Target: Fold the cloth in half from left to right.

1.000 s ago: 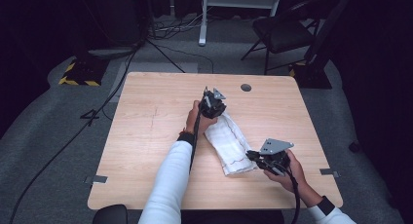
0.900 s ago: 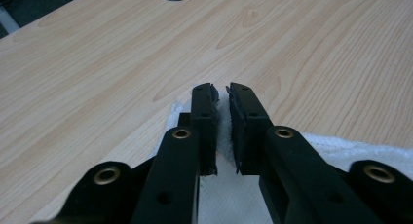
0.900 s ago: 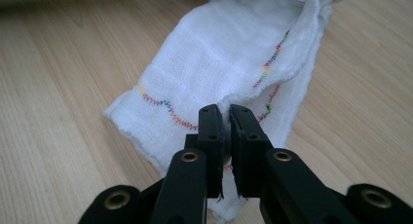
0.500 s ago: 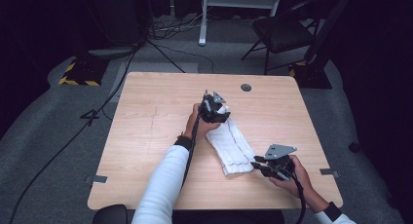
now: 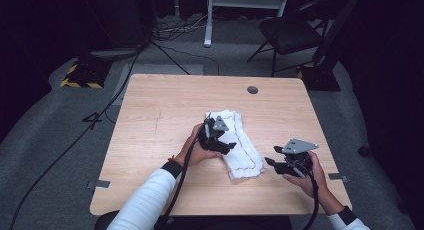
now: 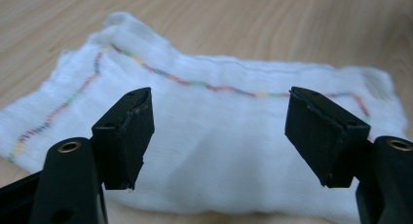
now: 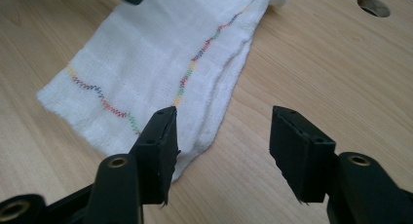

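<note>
A folded white woven cloth with a zigzag line of multicoloured stitching [image 5: 235,142] lay flat on the pale wooden table [image 5: 160,115], a little right of the middle of the high view, running from the centre down toward the lower right. The left gripper [image 5: 226,142], held in the person's left hand [image 5: 197,149], hovered at the cloth's left edge near the centre of the frame. Its jaws had just been opening and stood spread wide, with nothing pinched between them; in the left gripper view the cloth stretched across the middle of the frame beyond the two black pads [image 6: 127,136], its stitched line crossing the upper part. The right gripper [image 5: 270,161], in the person's right hand [image 5: 305,176], sat at the lower right of the high view, just beside the cloth's lower right corner and apart from it. Its jaws too had just been opening and stood parted on empty air; in the right gripper view the cloth's near corner lay at the left pad [image 7: 158,146], bare wood between the pads. A round dark hole [image 5: 252,90] showed in the tabletop toward the upper right.
</note>
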A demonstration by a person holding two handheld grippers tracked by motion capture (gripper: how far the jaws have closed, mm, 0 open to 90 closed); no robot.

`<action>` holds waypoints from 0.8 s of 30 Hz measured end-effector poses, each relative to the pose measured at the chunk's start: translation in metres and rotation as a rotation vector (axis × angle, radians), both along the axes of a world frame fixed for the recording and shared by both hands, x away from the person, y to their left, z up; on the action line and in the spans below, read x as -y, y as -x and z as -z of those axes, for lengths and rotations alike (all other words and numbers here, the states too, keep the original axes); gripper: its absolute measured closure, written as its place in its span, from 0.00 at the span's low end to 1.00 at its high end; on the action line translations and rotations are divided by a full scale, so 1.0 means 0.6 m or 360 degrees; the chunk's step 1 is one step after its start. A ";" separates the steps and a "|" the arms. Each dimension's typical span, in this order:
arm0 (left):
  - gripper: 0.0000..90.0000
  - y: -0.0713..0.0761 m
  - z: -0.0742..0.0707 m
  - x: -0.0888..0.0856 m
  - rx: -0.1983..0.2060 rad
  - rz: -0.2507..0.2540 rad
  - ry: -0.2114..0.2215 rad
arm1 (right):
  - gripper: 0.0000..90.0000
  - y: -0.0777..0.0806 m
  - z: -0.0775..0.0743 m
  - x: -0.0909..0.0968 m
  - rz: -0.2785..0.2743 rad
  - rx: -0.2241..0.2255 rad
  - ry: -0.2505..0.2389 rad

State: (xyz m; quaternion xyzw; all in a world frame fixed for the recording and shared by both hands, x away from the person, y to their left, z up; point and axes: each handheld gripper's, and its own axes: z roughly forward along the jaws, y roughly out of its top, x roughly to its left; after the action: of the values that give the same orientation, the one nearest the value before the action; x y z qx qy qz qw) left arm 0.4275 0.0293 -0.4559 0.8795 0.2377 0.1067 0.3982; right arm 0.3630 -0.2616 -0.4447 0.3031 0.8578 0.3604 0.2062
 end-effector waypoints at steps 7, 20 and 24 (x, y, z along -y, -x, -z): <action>0.30 0.059 0.011 0.015 -0.0018 0.0123 -0.0043 | 0.44 -0.029 0.026 -0.015 -0.0064 -0.0072 0.0094; 0.31 0.073 0.050 0.007 -0.0115 0.0165 -0.0126 | 0.48 -0.032 0.060 -0.039 -0.0219 -0.0188 0.0194; 0.32 0.080 0.054 0.000 -0.0111 0.0171 -0.0151 | 0.52 -0.022 0.062 -0.046 -0.0248 -0.0206 0.0175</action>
State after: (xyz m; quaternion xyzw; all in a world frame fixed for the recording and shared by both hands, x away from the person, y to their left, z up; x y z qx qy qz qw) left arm 0.3796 0.0293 -0.4884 0.9120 0.1986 0.0656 0.3528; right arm 0.3760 -0.2338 -0.4818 0.2465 0.9087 0.3074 0.1380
